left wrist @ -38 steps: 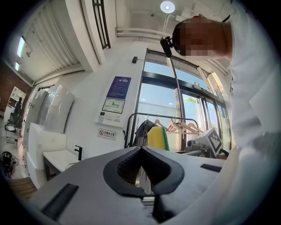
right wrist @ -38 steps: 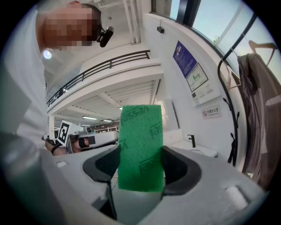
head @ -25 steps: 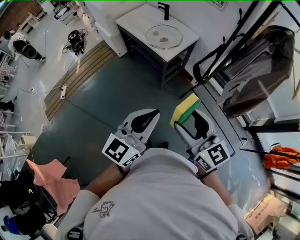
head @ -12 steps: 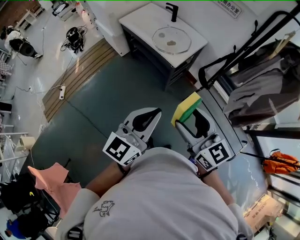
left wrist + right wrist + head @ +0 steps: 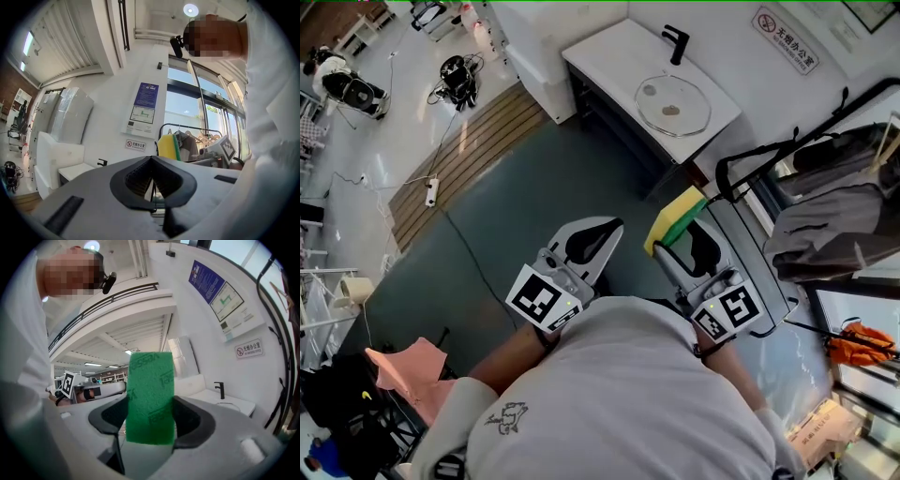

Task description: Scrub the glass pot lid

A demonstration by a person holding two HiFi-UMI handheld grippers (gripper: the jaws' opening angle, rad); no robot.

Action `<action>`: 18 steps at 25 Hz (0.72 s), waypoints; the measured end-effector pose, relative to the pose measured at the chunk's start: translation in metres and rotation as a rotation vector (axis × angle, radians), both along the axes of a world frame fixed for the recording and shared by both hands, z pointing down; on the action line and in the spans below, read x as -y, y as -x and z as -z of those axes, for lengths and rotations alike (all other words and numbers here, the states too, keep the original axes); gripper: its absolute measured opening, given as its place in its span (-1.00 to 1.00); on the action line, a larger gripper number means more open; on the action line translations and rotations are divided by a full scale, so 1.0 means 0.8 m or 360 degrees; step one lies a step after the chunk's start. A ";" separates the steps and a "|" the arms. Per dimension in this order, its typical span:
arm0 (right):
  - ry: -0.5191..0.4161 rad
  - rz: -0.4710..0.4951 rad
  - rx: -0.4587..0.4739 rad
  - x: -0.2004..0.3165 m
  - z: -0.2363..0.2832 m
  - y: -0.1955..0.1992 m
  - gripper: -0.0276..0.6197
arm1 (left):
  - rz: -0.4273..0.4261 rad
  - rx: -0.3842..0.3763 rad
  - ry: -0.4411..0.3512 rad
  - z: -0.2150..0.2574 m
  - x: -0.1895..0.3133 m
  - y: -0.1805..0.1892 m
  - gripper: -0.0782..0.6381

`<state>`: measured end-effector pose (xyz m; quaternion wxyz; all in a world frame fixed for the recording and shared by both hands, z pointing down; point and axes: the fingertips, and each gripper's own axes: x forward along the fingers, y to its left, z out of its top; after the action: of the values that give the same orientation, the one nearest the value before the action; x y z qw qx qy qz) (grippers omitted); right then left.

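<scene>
While the glass pot lid [image 5: 673,103] is lying flat on the white washstand top [image 5: 609,52], with two brownish spots showing on its glass and a black faucet [image 5: 676,42] standing just behind it by the wall, we are standing well apart from it across a dark green floor [image 5: 525,206]. We are carrying a yellow-and-green sponge [image 5: 673,217] in our right gripper [image 5: 677,239]. Its jaws are clamping the sponge from both sides, with the green scouring face looking toward that gripper's camera and the sponge sticking out past the jaw tips. Our left gripper [image 5: 609,227] is carrying nothing, and its jaws are pressing together at the tips. Both grippers are pointing toward the washstand, side by side and near each other. To our right, a rack of grey garments [image 5: 839,230] is standing by the windows. To our left, a strip of wooden slats [image 5: 459,150] is lying along the floor's edge, and a pink cloth [image 5: 408,366] is draping over something low beside us.
</scene>
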<state>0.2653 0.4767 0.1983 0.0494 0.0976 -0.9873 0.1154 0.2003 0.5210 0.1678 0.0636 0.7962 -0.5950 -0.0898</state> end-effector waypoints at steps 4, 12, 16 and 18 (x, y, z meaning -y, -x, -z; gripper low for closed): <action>0.0004 0.0046 0.0004 -0.003 -0.001 0.045 0.00 | 0.0027 -0.0005 -0.0010 0.002 -0.004 0.038 -0.79; 0.0044 0.0161 0.0006 0.019 -0.017 0.109 0.00 | 0.0130 -0.0015 0.0032 -0.014 0.018 0.098 -0.79; 0.0075 0.0218 0.0019 0.052 -0.026 0.137 0.00 | 0.0177 -0.0003 0.0064 -0.022 0.049 0.121 -0.79; 0.0082 0.0246 0.0018 0.074 -0.028 0.150 0.00 | 0.0202 -0.0001 0.0078 -0.026 0.071 0.133 -0.79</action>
<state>0.1454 0.4173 0.2211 0.0552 0.0191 -0.9888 0.1370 0.0940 0.4643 0.1889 0.0774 0.7550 -0.6464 -0.0792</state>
